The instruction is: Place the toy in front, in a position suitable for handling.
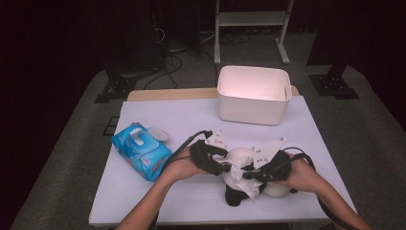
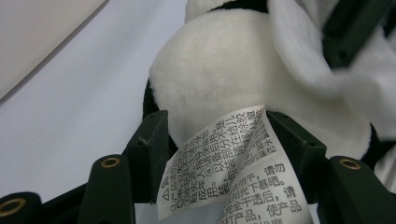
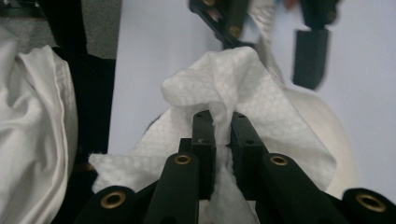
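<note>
worktop (image 1: pixel 158 115): white sheet, plush panda near front edge
panda (image 1: pixel 238 163): lying between both tools, left tool (image 2: pixel 212 135) clamped on its body by the tag
wipe (image 3: pixel 219 88): pinched tight in right tool (image 3: pixel 223 133), draped right over panda, so just rub down

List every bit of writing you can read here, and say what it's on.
"请勿": on the care tag sewn to the plush toy.
"阳光下暴晒": same tag, the line below.
"完全干透后": same tag, the next line down.
Rest of the tag: creased and tilted, not legible.
Print on the blue wipes pack: too small to read.
</note>
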A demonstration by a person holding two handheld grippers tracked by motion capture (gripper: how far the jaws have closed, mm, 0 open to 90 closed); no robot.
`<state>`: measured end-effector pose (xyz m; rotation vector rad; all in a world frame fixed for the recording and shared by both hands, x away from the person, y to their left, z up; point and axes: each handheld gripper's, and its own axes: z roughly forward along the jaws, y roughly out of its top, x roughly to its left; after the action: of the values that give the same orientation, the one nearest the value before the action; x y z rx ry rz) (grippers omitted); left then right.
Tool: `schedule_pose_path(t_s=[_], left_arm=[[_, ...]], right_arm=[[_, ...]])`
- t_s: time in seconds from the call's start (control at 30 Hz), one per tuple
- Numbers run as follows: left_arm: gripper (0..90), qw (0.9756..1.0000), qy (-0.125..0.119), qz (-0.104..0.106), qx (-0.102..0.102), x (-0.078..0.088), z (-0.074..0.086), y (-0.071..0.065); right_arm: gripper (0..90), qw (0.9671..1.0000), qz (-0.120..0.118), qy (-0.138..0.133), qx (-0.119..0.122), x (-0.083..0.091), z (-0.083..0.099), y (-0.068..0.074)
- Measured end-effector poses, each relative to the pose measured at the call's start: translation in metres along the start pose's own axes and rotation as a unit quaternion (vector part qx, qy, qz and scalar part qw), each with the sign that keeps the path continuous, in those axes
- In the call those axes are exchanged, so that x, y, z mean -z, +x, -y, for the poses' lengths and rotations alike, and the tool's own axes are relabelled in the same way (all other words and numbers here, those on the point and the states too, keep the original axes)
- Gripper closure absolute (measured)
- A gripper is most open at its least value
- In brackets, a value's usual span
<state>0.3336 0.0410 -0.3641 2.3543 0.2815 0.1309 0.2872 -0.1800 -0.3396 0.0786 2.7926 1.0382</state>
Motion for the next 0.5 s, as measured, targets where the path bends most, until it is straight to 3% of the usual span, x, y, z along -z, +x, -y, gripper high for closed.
schedule_pose_path(t_s=[0.27,0.4,0.5], left_arm=[[40.7,1.0000,0.000,0.004,0.004,0.000,0.000,-0.001],[39.7,1.0000,0.003,0.007,0.005,0.000,-0.001,0.000],[36.8,0.9999,0.010,0.011,0.001,0.003,-0.003,-0.001]], right_arm=[[80.6,0.9982,0.023,0.010,-0.054,0.020,0.032,-0.026],[80.5,0.9962,0.015,0.002,-0.086,0.022,0.047,-0.035],[80.8,0.9965,0.006,0.001,-0.083,0.017,0.047,-0.032]])
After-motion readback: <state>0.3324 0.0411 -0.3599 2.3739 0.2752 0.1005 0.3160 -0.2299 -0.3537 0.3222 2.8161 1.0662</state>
